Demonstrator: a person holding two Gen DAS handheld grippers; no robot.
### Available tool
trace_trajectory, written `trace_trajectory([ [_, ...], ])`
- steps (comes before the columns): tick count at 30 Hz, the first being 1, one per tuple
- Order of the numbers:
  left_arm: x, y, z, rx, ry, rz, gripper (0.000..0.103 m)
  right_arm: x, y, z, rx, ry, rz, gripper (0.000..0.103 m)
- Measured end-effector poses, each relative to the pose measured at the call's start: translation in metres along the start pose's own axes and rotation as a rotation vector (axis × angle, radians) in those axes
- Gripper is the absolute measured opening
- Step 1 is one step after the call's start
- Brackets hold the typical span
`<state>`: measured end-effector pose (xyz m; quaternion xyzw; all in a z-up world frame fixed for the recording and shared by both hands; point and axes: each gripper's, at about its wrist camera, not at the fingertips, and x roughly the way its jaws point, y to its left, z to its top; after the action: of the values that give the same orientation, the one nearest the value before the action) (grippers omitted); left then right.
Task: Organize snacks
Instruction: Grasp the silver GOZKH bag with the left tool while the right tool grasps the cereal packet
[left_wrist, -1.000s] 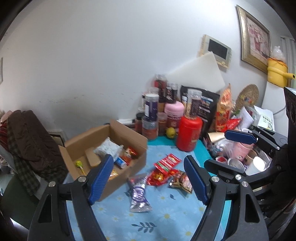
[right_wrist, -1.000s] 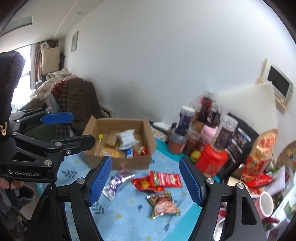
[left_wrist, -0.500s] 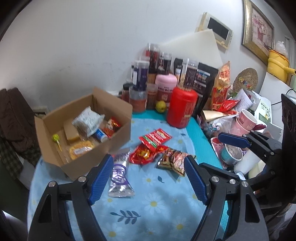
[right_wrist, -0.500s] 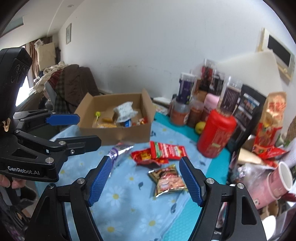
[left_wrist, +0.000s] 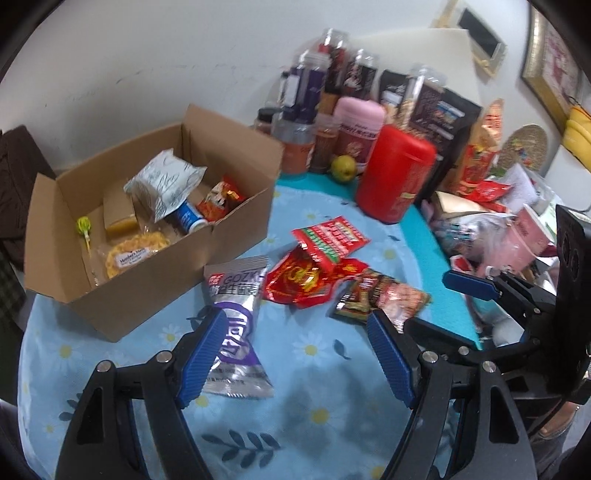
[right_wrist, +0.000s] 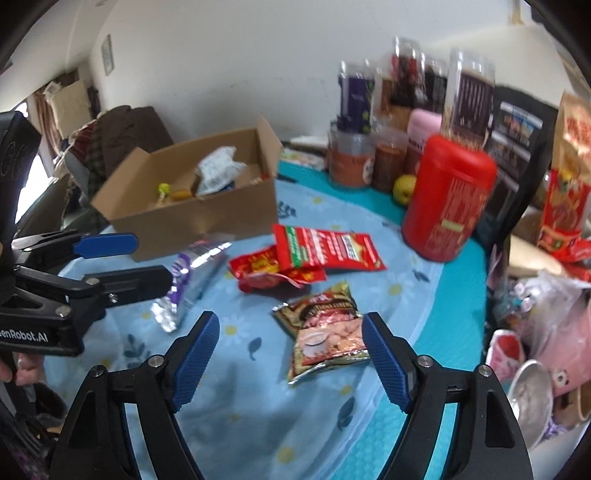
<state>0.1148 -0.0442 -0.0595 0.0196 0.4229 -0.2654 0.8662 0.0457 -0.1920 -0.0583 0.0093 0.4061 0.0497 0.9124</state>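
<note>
A round table with a blue flower cloth (left_wrist: 325, 417) holds everything. A brown cardboard box (left_wrist: 147, 291) sits at ten o'clock on it, with some snacks already inside. A big red jar (left_wrist: 395, 177) stands at one o'clock. Four snack bags lie in the middle: a silver and purple bag (left_wrist: 236, 325) just beside the box, a red and green bag (right_wrist: 325, 249) lying partly on a shiny red bag (right_wrist: 266, 269), and a brown bag (right_wrist: 325, 332) at five o'clock. The left gripper (left_wrist: 295, 354) is spread wide and holds nothing. The right gripper (right_wrist: 290, 356) is spread wide too, above the brown bag.
</note>
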Motion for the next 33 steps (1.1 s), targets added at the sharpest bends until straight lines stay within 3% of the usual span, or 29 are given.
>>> trace_trajectory([
  [11, 0.055, 0.032, 0.006, -0.057, 0.083, 0.074, 0.079, 0.056, -0.019, 0.006, -0.041, 0.094, -0.049, 0.088],
  [20, 0.086, 0.041, 0.000, -0.074, 0.164, 0.052, 0.078, 0.084, -0.025, -0.001, -0.044, 0.185, -0.053, 0.087],
  [22, 0.085, 0.041, -0.002, -0.075, 0.158, 0.044, 0.071, 0.085, -0.025, -0.003, -0.043, 0.189, -0.053, 0.083],
  [24, 0.087, 0.041, -0.006, -0.079, 0.174, 0.043, 0.051, 0.084, -0.023, -0.005, -0.043, 0.196, -0.047, 0.071],
  [27, 0.086, 0.042, -0.010, -0.099, 0.195, 0.023, 0.037, 0.080, -0.021, -0.010, -0.034, 0.193, -0.053, 0.066],
  [33, 0.072, 0.033, -0.025, -0.087, 0.199, 0.014, 0.036, 0.067, -0.016, -0.022, -0.005, 0.193, -0.049, 0.060],
])
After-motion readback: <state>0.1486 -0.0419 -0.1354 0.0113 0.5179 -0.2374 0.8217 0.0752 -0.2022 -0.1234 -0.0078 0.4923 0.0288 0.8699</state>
